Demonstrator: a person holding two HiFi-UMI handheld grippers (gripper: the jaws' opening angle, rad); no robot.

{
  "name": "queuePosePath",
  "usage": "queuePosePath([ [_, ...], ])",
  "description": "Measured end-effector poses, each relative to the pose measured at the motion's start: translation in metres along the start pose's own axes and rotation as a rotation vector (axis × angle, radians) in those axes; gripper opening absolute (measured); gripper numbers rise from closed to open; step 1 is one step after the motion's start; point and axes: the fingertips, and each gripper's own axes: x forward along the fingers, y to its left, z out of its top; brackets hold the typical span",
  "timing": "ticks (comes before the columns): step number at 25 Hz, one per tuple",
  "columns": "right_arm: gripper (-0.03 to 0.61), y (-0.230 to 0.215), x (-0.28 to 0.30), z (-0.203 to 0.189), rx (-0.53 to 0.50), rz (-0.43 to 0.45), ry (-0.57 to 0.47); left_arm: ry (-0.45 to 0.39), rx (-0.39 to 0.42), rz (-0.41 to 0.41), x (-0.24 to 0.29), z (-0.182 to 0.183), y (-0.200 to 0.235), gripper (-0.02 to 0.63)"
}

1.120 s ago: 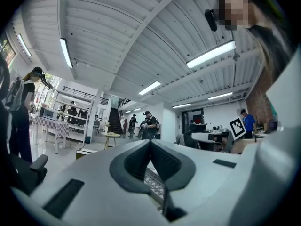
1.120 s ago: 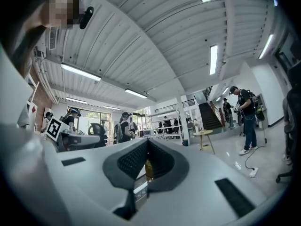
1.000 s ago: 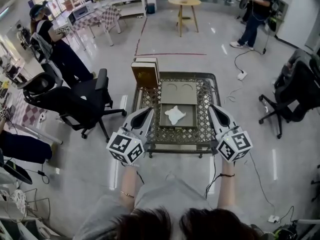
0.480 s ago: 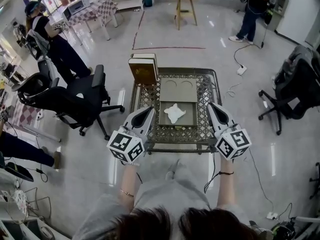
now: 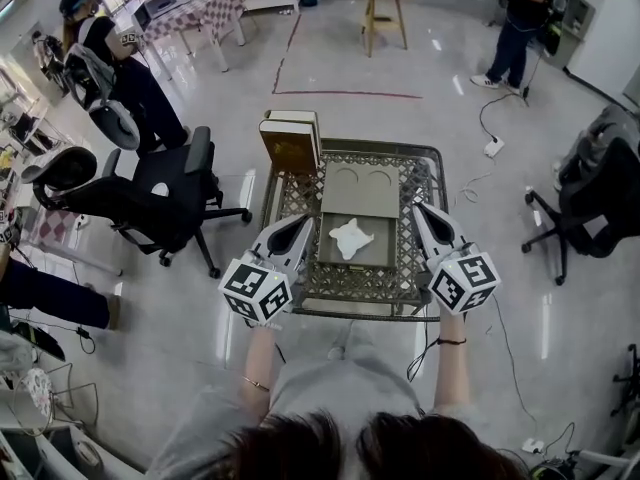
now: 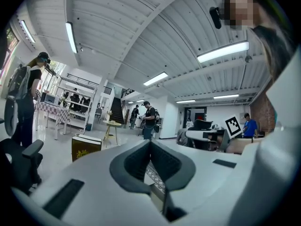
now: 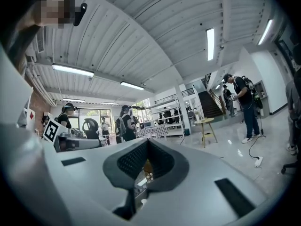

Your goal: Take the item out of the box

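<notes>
While left gripper (image 5: 298, 225) and right gripper (image 5: 422, 212) flank box (image 5: 378, 254) closed, empty: limp white item (image 5: 352, 238) may slip from shallow pinch.

Item (image 5: 351, 238) in box (image 5: 360, 190) on table (image 5: 295, 196) middle; case (image 5: 291, 146) stands at table's rear-left corner

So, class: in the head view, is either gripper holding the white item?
No: the white item lies in the open box, apart from the shut left gripper and right gripper.
</notes>
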Motion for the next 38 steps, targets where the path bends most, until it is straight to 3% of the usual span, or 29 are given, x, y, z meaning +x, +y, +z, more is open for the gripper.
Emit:
queuePosePath([
  [9,0.021,-0.021,0.047,-0.009,0.017,0.067,0.073,0.028,-0.045,0.044,0.029,-0.010,0.022,0.017],
  [24,0.021,-0.037,0.093,-0.065,0.057,0.179,0.231,0.082,-0.105,0.110,0.055,-0.045,0.046,0.017],
  [30,0.021,-0.037,0.107,-0.089,0.078,0.201,0.312,0.146,-0.133,0.099,0.063,-0.062,0.054,0.017],
  [38,0.021,-0.036,0.125,-0.150,0.112,0.236,0.493,0.251,-0.221,0.063,0.077,-0.107,0.064,0.017],
])
